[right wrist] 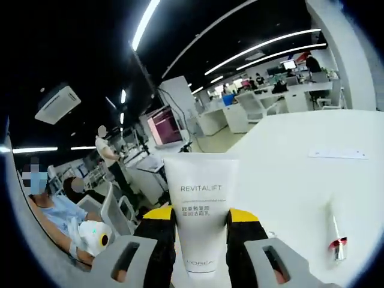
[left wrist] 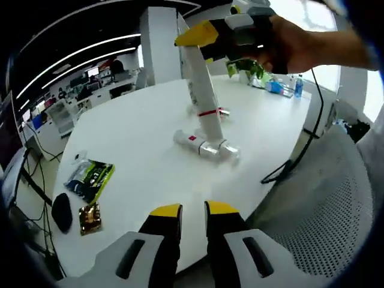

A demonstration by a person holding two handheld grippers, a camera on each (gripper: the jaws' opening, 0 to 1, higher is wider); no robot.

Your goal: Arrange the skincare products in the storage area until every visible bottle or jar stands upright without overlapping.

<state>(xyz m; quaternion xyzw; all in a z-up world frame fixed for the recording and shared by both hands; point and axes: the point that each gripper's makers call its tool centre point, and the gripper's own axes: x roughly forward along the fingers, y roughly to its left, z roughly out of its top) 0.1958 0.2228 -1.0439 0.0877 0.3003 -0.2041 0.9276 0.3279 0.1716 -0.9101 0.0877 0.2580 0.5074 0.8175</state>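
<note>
Both grippers look the same build: chunky light grey plastic bodies with dark slots, black fingers and bright yellow pads at the tips. You see that on the left gripper (left wrist: 193,211) and the right gripper (right wrist: 200,217) up close. From the left gripper view, the right one also has a black cable (left wrist: 310,129) hanging off it, and the hand (left wrist: 300,45) on it is bare, no glove.

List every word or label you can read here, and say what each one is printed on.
"REVITALIFT": on the white tube held in the right claw.
"L'OREAL": faint, near that tube's lower end.
Small lines under "REVITALIFT", one of them Chinese: too small to read.
Green packet on the table: print too blurred to read.
</note>
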